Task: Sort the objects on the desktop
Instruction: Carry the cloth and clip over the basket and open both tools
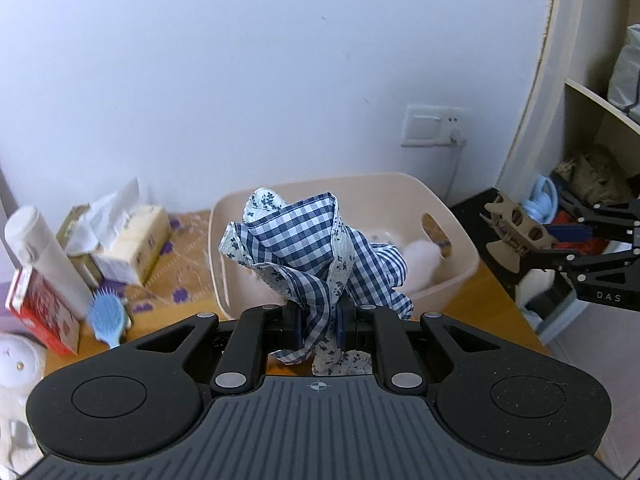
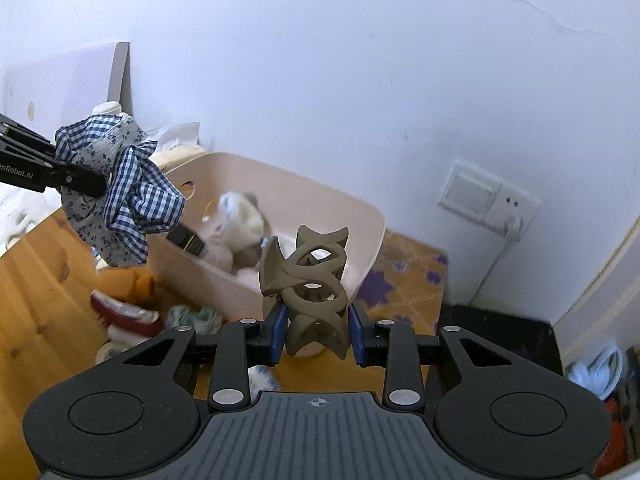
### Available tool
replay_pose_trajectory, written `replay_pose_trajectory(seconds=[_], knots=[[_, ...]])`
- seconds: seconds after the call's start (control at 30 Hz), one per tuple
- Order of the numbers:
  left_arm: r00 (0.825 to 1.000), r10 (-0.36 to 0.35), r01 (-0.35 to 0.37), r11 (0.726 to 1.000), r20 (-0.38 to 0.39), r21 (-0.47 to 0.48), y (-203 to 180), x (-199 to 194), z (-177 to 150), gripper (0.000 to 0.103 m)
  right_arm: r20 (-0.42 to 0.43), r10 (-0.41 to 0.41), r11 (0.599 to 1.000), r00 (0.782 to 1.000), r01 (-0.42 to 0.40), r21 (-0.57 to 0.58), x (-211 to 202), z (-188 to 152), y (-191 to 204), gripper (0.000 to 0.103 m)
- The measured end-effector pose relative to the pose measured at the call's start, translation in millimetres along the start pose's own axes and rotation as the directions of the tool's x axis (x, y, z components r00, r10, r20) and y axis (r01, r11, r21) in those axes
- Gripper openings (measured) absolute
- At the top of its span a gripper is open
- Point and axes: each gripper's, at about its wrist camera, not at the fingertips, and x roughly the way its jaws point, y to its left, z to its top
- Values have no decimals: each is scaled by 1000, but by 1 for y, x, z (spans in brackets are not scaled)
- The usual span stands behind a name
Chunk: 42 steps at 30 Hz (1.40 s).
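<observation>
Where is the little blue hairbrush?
In the left wrist view the blue hairbrush lies at the left on the wooden table, beside the red box.

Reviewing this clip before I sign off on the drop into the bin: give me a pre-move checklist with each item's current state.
1. Left gripper clamped on the checked cloth: ok.
2. Right gripper clamped on the brown hair claw: ok.
3. Cloth clear of the desk: cannot tell; its tail hangs below the fingers.
4. Beige bin open, with room: ok, soft items cover only its floor.
5. The two loads apart: ok.
</observation>
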Motion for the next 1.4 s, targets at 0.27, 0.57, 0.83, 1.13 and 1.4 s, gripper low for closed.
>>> replay_pose_trajectory(seconds=[0.27,0.57,0.83,1.13,1.4], knots=[[999,52,-52,998,1,34,-1,42,21,14,28,-33,999,999,33,-25,25,30,-6,31],[992,117,-113,991,-54,73,0,98,28,14,2,-33,996,999,33,-78,62,48,-7,31],[978,153,-142,986,-142,87,-1,141,24,14,-57,-25,997,998,20,-72,103,52,1,31],[961,155,-136,986,-227,96,-1,168,14,14,-145,-12,998,989,3,-57,140,46,10,31],[953,156,-141,987,-259,79,-1,169,16,18,-199,-6,999,980,-3,-46,153,38,15,31]])
